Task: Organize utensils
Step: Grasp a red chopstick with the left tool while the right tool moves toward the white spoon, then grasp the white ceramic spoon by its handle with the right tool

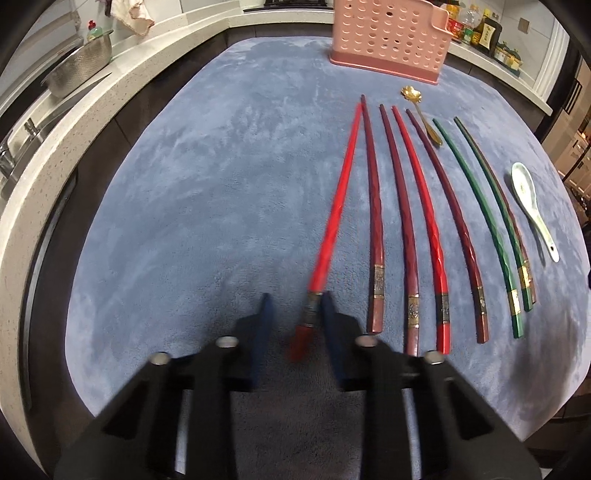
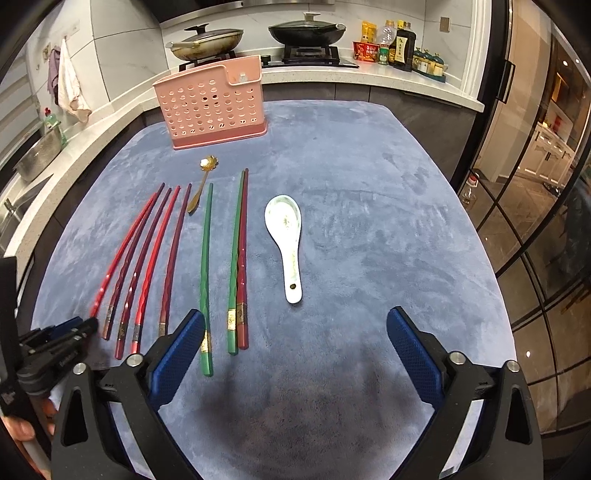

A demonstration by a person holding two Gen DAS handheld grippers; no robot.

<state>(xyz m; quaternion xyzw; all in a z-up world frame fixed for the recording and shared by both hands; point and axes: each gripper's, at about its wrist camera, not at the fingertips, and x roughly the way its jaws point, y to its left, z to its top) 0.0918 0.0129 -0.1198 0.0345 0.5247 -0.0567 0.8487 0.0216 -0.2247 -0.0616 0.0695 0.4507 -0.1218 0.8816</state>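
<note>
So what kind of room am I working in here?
Most likely a home kitchen: a gas hob with a lidded wok, condiment bottles on the counter, and a sink with a metal colander.

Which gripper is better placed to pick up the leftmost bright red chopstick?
Left. The left gripper already straddles the red chopstick's handle end; the right gripper hangs open near the white spoon.

Chopsticks lie side by side before the pink holder (image 2: 214,107); gold spoon (image 2: 202,180) nearest it, white ceramic spoon (image 2: 286,236) rightmost.
</note>
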